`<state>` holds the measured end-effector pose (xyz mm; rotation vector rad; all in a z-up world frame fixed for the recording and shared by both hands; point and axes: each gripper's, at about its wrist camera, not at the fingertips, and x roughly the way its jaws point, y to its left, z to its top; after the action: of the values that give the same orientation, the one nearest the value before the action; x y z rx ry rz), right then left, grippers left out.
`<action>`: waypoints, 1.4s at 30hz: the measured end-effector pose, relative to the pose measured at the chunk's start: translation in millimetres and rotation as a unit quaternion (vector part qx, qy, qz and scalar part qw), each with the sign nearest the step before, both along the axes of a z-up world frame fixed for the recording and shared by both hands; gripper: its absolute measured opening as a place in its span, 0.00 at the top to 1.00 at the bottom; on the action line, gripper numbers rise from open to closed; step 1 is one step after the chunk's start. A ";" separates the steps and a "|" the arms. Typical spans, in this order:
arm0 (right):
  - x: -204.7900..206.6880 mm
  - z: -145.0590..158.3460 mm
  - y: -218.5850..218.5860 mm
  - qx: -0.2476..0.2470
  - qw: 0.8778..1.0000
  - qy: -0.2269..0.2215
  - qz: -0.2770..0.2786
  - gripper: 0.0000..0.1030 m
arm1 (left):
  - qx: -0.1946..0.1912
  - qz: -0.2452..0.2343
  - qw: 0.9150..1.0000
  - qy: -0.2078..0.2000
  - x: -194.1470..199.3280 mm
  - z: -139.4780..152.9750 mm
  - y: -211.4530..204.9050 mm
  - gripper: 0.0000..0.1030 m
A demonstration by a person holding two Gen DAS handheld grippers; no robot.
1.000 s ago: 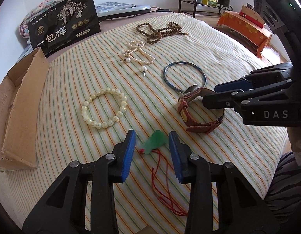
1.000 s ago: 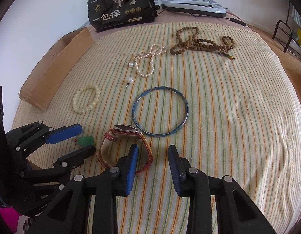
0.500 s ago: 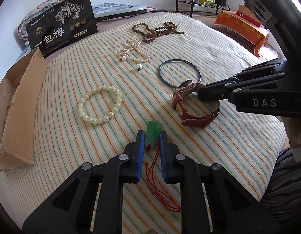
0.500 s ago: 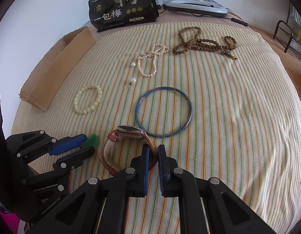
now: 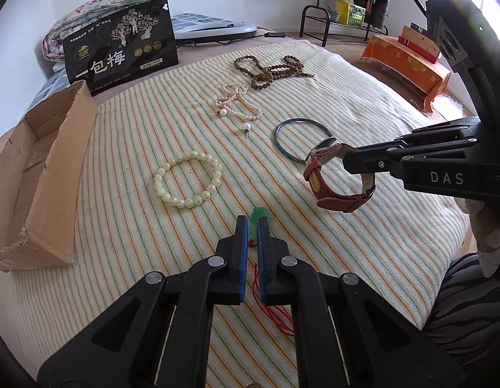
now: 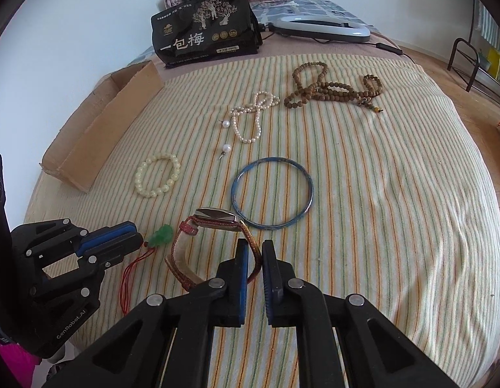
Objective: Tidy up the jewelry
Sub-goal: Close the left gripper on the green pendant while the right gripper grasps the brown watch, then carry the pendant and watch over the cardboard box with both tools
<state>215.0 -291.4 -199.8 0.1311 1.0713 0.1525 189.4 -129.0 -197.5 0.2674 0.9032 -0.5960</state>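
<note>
My left gripper [image 5: 252, 223] points down at the striped cloth. Its jaws are closing, and the blue pads press on a green pendant [image 5: 261, 212] whose red cord [image 5: 277, 318] trails back under the fingers. From the side, the left gripper [image 6: 136, 237] shows with the green pendant [image 6: 161, 236] sticking out past its tips. My right gripper [image 6: 254, 249] is shut on the red strap of a wristwatch [image 6: 217, 221]. The wristwatch [image 5: 327, 174] stands on edge beside the right gripper [image 5: 347, 163].
A blue bangle [image 6: 272, 192] lies just beyond the watch. Further out lie a pale bead bracelet [image 5: 188, 179], a pearl necklace [image 5: 238, 103] and brown beads [image 5: 269, 69]. An open cardboard box [image 5: 39, 174] sits at the left and a black package [image 5: 120, 51] behind it.
Both grippers have gone from open to shut. The left closed on the green pendant, the right on the watch strap. The watch has tipped up slightly.
</note>
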 end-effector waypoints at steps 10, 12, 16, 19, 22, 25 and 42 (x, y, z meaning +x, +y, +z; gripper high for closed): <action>-2.2 1.2 -0.2 -0.002 1.000 -0.001 0.000 0.94 | -0.001 -0.011 1.000 0.004 5.4 -1.3 -5.2 0.49; -2.1 1.3 -0.6 0.000 1.000 -0.001 -0.001 0.94 | 0.009 -0.022 1.000 0.006 6.9 -6.2 -9.7 0.49; -2.0 2.0 0.1 0.000 1.000 -0.003 -0.001 0.94 | 0.032 -0.026 0.999 0.012 11.0 -20.5 -15.7 0.66; -2.3 2.2 0.1 0.000 1.000 -0.004 -0.001 0.94 | 0.042 -0.032 0.999 0.001 8.1 -26.8 -18.1 0.82; -2.9 2.8 -0.5 -0.001 1.000 -0.005 -0.003 0.94 | 0.034 -0.030 0.999 0.003 6.6 -25.3 -17.2 0.87; -5.2 6.8 -1.3 0.001 1.000 -0.011 -0.006 0.94 | 0.023 -0.021 1.000 0.002 5.2 -18.5 -11.6 0.87; -18.6 83.5 25.6 -0.022 0.995 -0.095 0.018 0.94 | -0.066 0.049 0.994 -0.066 -1.4 87.1 55.5 0.87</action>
<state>196.4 -265.8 -116.3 0.0554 0.8872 0.1704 188.0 -73.5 -110.4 0.1408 0.7419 -0.5390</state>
